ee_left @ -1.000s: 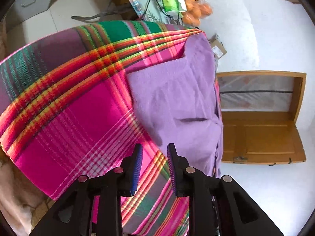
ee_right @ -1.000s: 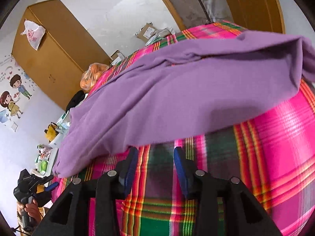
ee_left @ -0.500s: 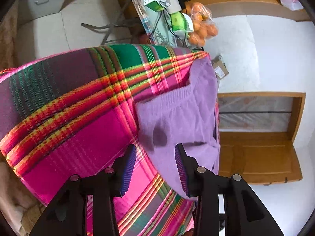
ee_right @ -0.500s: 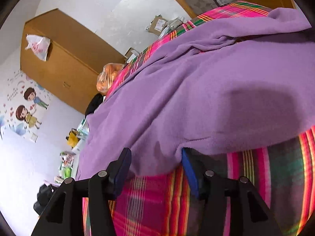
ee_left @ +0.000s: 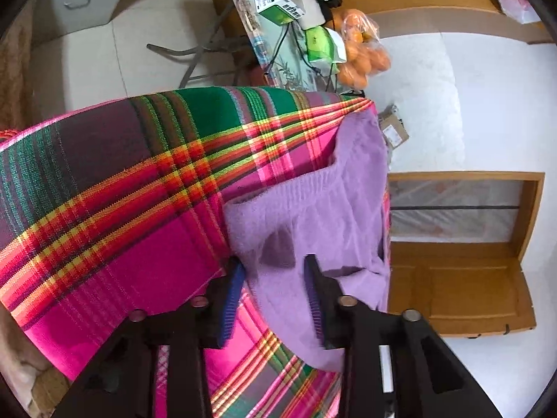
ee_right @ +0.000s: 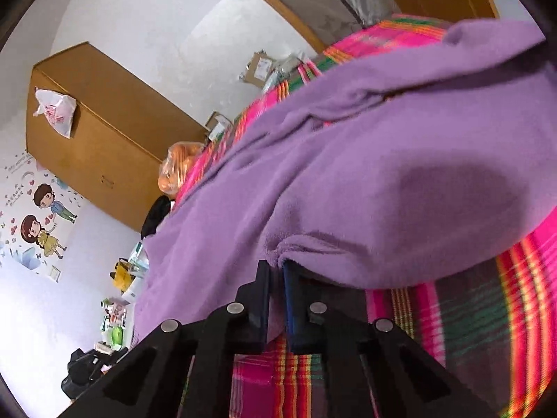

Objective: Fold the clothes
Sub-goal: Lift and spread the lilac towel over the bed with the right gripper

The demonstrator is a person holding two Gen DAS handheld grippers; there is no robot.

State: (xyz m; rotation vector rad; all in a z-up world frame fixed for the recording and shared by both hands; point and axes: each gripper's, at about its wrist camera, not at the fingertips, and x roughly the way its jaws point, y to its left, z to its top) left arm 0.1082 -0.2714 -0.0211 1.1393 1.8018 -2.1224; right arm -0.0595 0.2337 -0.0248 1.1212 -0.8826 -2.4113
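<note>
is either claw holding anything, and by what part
Right claw is shut on the purple garment's near edge. Left claw is open, holding nothing.

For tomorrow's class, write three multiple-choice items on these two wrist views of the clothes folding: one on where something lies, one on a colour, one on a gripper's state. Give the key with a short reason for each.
1. Where does the purple garment lie?
A. on the plaid cloth
B. on the floor
C. inside the wooden cabinet

2. What colour is the fruit in the clear bag?
A. green
B. orange
C. purple

3. How do the right gripper jaws stand?
A. wide open above the garment
B. closed on the garment's edge
C. closed on the plaid cloth

Key:
1 A, the garment is spread over the pink and green plaid.
2 B, orange fruit shows through the plastic.
3 B, the jaws meet with a purple hem between them, while the left gripper is open.
</note>
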